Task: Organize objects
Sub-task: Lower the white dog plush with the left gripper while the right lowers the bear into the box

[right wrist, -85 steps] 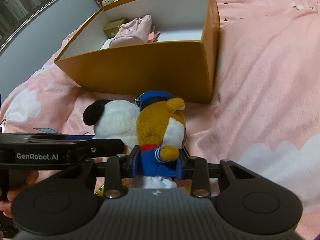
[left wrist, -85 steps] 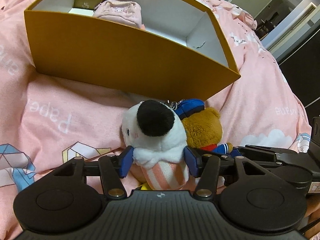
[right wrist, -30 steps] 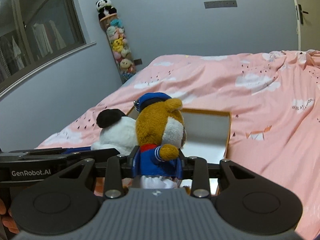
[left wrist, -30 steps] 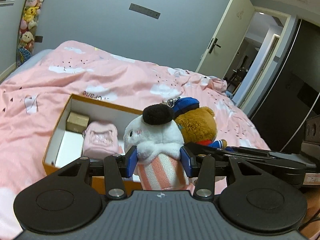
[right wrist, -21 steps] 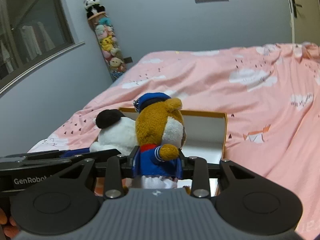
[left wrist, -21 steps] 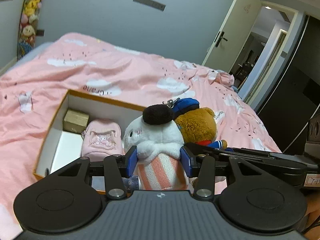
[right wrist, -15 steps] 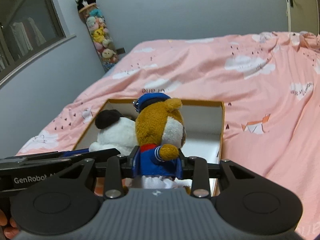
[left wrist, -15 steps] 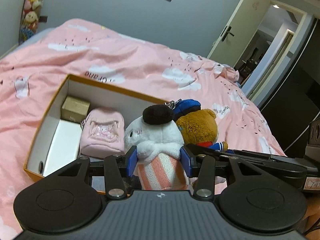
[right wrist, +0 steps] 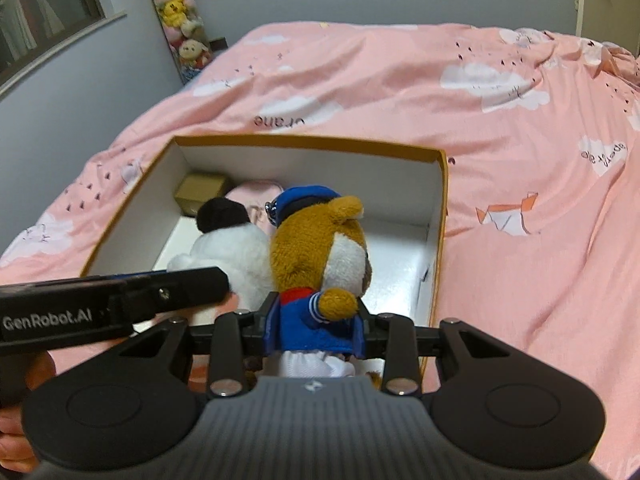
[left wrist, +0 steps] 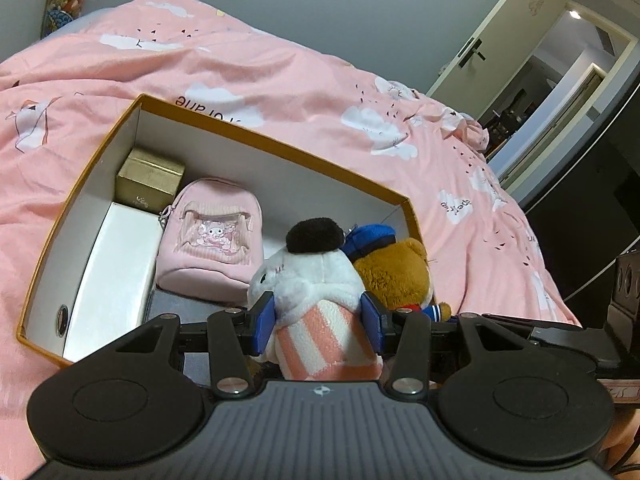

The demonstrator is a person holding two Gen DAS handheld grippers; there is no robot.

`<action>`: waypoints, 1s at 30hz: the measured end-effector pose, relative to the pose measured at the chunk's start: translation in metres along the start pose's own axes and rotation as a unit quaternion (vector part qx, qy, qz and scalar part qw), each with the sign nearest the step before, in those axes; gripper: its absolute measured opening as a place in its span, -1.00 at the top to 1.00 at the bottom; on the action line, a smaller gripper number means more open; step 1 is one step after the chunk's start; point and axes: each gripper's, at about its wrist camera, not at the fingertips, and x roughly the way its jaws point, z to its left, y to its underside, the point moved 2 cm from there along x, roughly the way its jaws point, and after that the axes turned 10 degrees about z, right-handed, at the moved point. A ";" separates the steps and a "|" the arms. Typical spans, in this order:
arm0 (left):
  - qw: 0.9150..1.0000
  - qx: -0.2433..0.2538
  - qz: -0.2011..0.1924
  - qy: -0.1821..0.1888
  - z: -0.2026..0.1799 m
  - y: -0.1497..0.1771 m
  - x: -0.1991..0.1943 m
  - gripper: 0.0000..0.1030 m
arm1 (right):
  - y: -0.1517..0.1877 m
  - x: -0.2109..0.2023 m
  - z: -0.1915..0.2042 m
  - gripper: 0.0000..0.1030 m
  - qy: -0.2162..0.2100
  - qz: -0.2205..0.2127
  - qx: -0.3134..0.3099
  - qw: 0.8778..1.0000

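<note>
Grippers side by side above box point(left wrist: 280, 152): left gripper point(left wrist: 318, 322) clamps white plush point(left wrist: 308, 280), right gripper point(right wrist: 316, 330) clamps bear point(right wrist: 316, 256).

Black tool point(left wrist: 318, 326) with blue pads point(left wrist: 264, 322), silver screws.

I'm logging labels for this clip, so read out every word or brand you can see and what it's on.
"GenRobot.AI": side of the left gripper.
"crane", upside down: pink bedspread behind the orange box.
Other bedspread lettering: upside down, unclear.
Gold box print: too small.
</note>
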 end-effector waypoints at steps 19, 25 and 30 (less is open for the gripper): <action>0.998 -0.016 0.041 0.035 0.012 -0.003 0.025 -0.01 | -0.003 0.021 -0.006 0.26 0.034 0.033 0.005 0.999; 0.998 -0.009 0.051 0.038 0.008 -0.002 0.032 -0.01 | -0.002 0.022 -0.014 0.24 0.034 0.040 0.016 0.998; 0.998 -0.007 0.054 0.039 0.006 -0.002 0.034 -0.01 | -0.001 0.020 -0.015 0.24 0.033 0.043 0.014 0.998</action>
